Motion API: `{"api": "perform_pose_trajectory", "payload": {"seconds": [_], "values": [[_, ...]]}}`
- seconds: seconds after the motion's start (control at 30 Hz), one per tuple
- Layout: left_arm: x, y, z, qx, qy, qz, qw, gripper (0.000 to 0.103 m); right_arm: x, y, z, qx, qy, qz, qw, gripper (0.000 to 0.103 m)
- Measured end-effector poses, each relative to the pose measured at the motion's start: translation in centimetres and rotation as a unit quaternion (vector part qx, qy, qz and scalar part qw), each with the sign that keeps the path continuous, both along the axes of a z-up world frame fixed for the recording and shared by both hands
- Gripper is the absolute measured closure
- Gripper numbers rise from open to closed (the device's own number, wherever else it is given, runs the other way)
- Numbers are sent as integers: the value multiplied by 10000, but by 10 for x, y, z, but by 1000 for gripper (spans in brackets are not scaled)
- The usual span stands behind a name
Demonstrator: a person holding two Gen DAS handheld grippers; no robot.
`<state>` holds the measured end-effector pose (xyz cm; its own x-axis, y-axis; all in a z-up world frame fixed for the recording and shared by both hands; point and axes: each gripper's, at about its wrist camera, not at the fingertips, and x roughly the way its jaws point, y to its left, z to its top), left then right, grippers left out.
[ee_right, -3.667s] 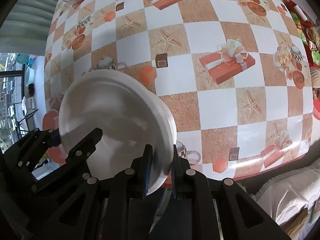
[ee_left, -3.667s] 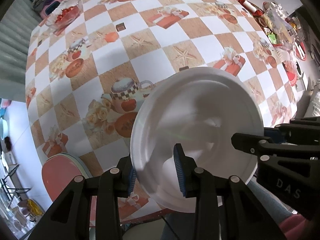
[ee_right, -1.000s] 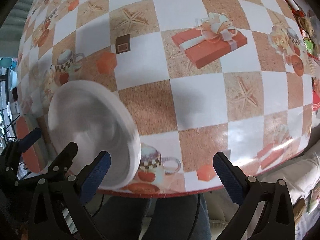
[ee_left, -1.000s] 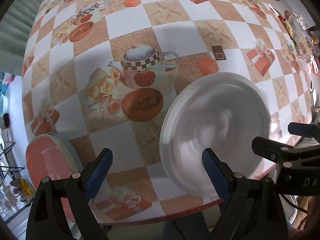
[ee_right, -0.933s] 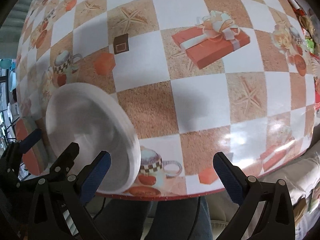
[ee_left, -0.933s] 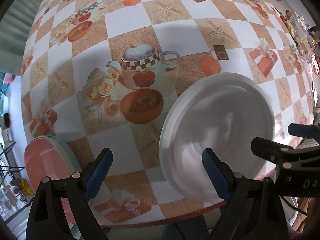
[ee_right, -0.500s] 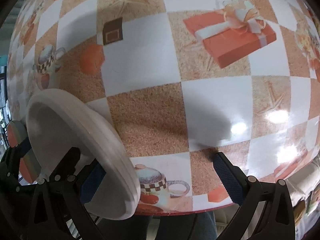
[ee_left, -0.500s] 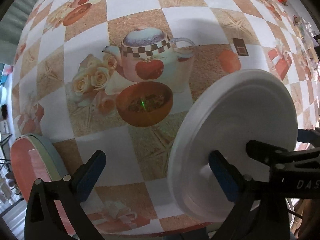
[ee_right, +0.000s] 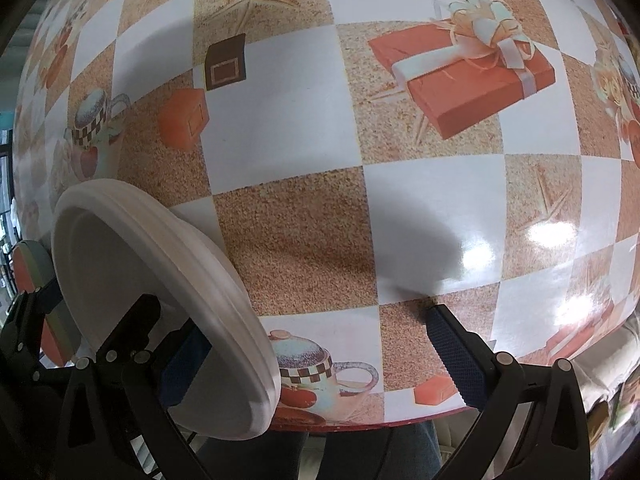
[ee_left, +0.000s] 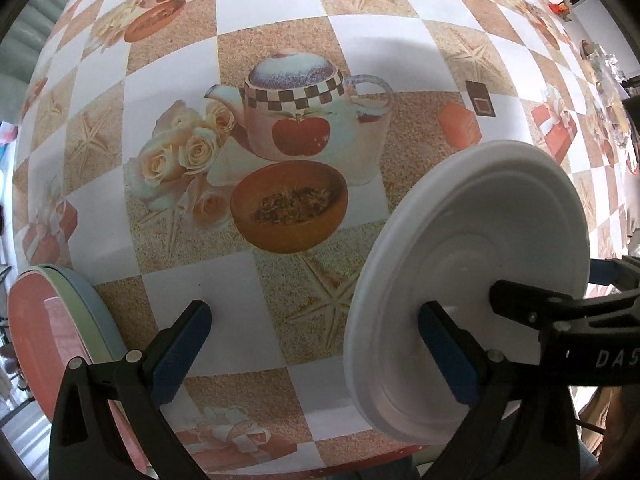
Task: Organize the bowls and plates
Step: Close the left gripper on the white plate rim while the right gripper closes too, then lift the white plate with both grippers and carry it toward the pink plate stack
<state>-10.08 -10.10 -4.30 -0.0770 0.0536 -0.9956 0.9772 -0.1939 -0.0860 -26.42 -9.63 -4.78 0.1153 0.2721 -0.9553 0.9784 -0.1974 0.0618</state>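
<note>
My left gripper (ee_left: 316, 344) stood with its jaws spread as wide as they go, holding nothing; the right-hand blue pad (ee_left: 448, 356) lay in front of the white plate (ee_left: 472, 288), which filled the lower right of the left wrist frame. Whether that pad touched the plate I could not tell. The plate looked tilted toward the lens, though the fisheye may exaggerate that, and I could not say whether it lay flat on the bench (ee_left: 280, 40).

My right gripper (ee_right: 316, 356) also stood wide apart and empty. In its frame the same white plate (ee_right: 160, 288) sat at lower left, its ridged rim hiding the left pad, while the right pad (ee_right: 452, 356) hung over bare patterned cloth.

So the plate lay between my two hands, on the inner side of each.

Only the left wrist view showed the stack of coloured plates (ee_left: 52, 328) at its lower left edge, red face out; the right view gave just a sliver of it. I judged that stack the likely next concern.
</note>
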Motion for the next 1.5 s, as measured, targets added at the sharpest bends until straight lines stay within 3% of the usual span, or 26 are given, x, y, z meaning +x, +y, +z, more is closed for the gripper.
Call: {"api": "perform_pose_trajectory", "payload": {"seconds": [0.13,0.23,0.33,0.4,0.47,0.53,0.9,1.17,1.5], "values": [[2,-2,-1,74,-29,138,9999,0,-2,-3,-2,83,6,-29,10000,0],[2,0,0,58,-49,172,9998,3,1,-4,2,39,-22,-48,10000,8],[-3,6,7,-47,-13,1,10000,15,9,-6,9,-75,-133,72,9999,29],[-9,8,12,-82,86,-97,9999,27,13,-8,13,-134,-347,92,9993,57],[-14,10,16,-101,193,-165,9996,47,16,-9,14,-140,-603,29,9981,74],[-21,11,20,-71,329,-306,9990,62,15,-11,13,-98,-589,-13,9982,74],[-5,18,18,-109,332,-168,9992,63,43,-14,15,-79,-452,336,9984,73],[46,25,16,-118,179,478,9986,63,101,-24,12,-93,-554,1073,9926,73],[77,30,15,-109,136,845,9963,63,129,-33,3,-59,-517,1396,9888,73]]}}
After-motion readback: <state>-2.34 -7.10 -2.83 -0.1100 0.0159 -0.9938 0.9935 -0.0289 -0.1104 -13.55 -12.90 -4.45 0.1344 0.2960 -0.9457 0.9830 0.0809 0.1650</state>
